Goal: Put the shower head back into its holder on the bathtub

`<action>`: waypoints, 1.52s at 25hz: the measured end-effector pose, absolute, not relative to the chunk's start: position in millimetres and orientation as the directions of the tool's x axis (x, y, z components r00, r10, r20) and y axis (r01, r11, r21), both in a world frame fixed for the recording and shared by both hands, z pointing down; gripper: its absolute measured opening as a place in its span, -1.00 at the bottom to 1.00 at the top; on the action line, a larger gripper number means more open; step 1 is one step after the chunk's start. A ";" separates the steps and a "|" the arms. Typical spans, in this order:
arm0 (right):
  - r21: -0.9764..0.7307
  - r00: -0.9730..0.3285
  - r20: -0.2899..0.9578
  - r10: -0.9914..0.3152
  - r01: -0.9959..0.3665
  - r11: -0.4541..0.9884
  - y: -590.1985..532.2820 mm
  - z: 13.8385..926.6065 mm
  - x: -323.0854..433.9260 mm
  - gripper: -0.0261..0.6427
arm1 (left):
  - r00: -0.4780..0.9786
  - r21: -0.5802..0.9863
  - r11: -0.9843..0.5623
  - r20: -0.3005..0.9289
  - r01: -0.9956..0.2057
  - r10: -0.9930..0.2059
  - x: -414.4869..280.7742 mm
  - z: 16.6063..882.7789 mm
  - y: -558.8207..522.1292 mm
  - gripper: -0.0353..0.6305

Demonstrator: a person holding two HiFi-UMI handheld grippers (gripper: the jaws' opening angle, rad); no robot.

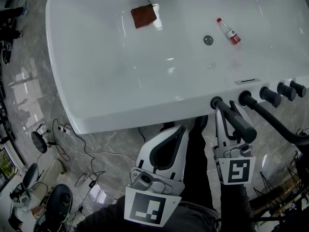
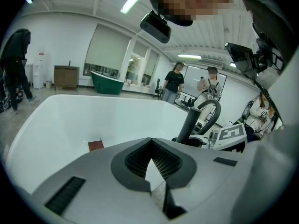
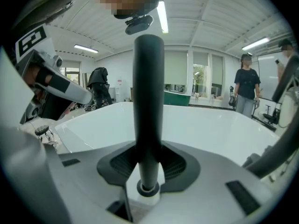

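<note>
Tub [image 1: 96, 57]: btl [image 1: 229, 32] + cloth [image 1: 143, 16] inside.

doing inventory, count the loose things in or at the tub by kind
cloth: 1
bottle: 1
shower head: 1
total: 3

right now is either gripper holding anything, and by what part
The right gripper clamps the black shower head by its straight handle, near the lower end. The left gripper holds nothing; its jaws are shut.
</note>
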State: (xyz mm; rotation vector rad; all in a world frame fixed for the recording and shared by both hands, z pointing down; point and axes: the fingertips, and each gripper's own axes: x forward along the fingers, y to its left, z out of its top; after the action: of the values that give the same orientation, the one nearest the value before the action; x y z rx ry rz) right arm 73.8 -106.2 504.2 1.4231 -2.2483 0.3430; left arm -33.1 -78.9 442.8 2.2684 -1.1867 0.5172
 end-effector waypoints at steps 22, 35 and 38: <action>0.016 -0.350 0.629 -0.695 -0.887 0.461 -103.7 535.7 69.1 -0.50 | 0.535 0.262 -0.475 0.546 -0.840 -0.645 -41.9 437.8 -81.7 -0.88; 0.005 -0.394 0.581 -0.713 -0.874 0.486 -101.5 533.6 67.0 -0.29 | 0.535 0.255 -0.481 0.550 -0.839 -0.641 -36.7 432.8 -72.7 -0.88; 0.010 -0.405 0.559 -0.724 -0.869 0.494 -103.1 528.3 63.2 -0.24 | 0.531 0.261 -0.471 0.552 -0.843 -0.643 -38.8 430.2 -72.5 -0.88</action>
State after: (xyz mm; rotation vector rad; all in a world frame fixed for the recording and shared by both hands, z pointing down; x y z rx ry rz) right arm 63.2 -103.1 528.3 1.3095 -2.2429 0.3879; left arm -38.8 -72.5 430.2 2.2652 -1.2047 0.5218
